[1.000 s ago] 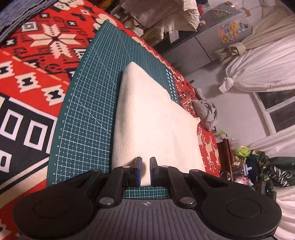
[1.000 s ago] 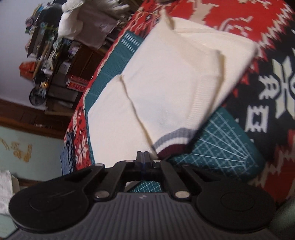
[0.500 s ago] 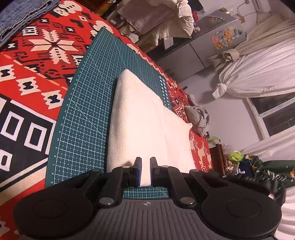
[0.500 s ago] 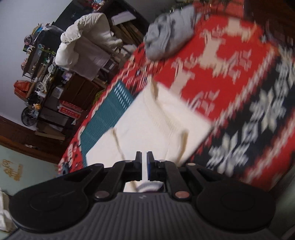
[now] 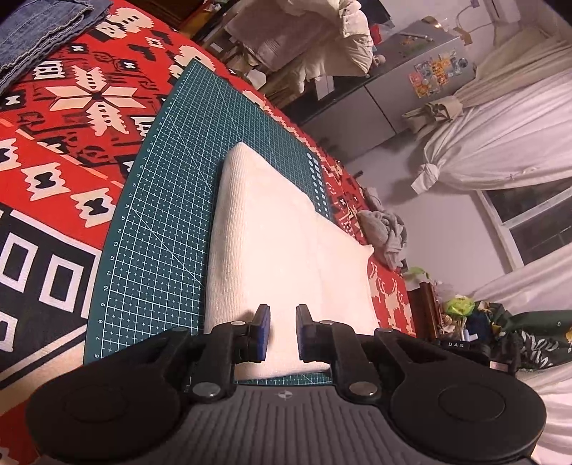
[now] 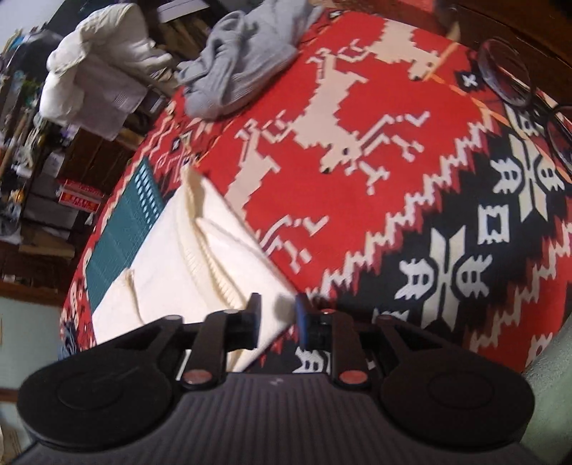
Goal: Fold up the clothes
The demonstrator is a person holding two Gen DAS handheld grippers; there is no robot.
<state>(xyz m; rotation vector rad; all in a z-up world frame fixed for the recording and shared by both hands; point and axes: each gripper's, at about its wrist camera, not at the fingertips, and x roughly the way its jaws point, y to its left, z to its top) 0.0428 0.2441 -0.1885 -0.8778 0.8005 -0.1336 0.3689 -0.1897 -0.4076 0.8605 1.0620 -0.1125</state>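
A cream knit sweater (image 5: 271, 243) lies folded into a long block on the green cutting mat (image 5: 161, 221). My left gripper (image 5: 281, 331) hovers open over the near end of the sweater, its blue pads apart with cloth showing between them. In the right wrist view the same cream sweater (image 6: 200, 264) lies flat, its ribbed folds facing me. My right gripper (image 6: 277, 316) is open above the sweater's near corner, holding nothing.
A red, black and white patterned cloth (image 6: 375, 150) covers the table. A crumpled grey garment (image 6: 243, 53) lies at its far edge, also seen as a grey garment (image 5: 384, 229) beyond the sweater. Folded denim (image 5: 39, 32) sits far left. Glasses (image 6: 518, 86) lie at right.
Both grippers have opened. The right one let go of the sweater's striped hem, which now lies folded under, and swung toward the table's far side. The left one released the cloth.
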